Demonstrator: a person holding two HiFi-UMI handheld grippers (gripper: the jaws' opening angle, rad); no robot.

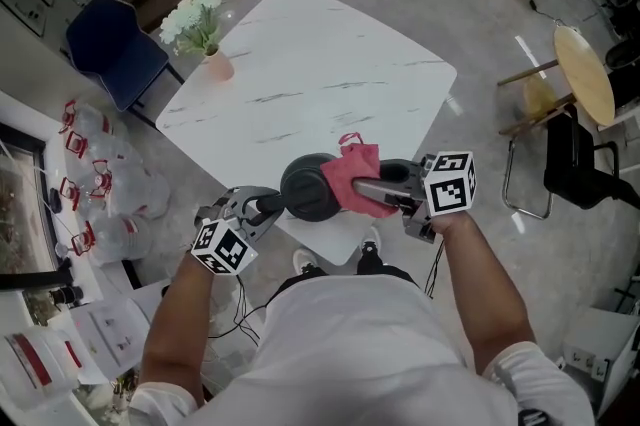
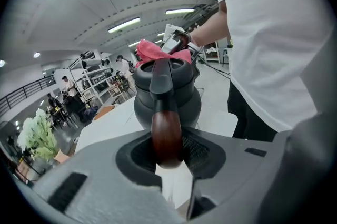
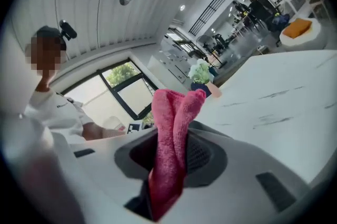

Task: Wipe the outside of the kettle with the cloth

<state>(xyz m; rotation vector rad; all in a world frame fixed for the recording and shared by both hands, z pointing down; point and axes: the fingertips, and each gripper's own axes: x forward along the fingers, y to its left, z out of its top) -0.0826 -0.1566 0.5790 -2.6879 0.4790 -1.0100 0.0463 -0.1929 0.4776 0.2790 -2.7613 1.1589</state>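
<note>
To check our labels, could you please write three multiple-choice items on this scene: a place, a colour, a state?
1. Where does the flower vase stand? A on the table B on the floor C on a chair
2. What colour is the cloth? A blue B pink C white
3. The left gripper is: A empty B shut on the cloth C shut on the handle of the kettle
Answers: 1 A, near its far corner; 2 B, pink in every view; 3 C, jaws clamp the wooden handle.
</note>
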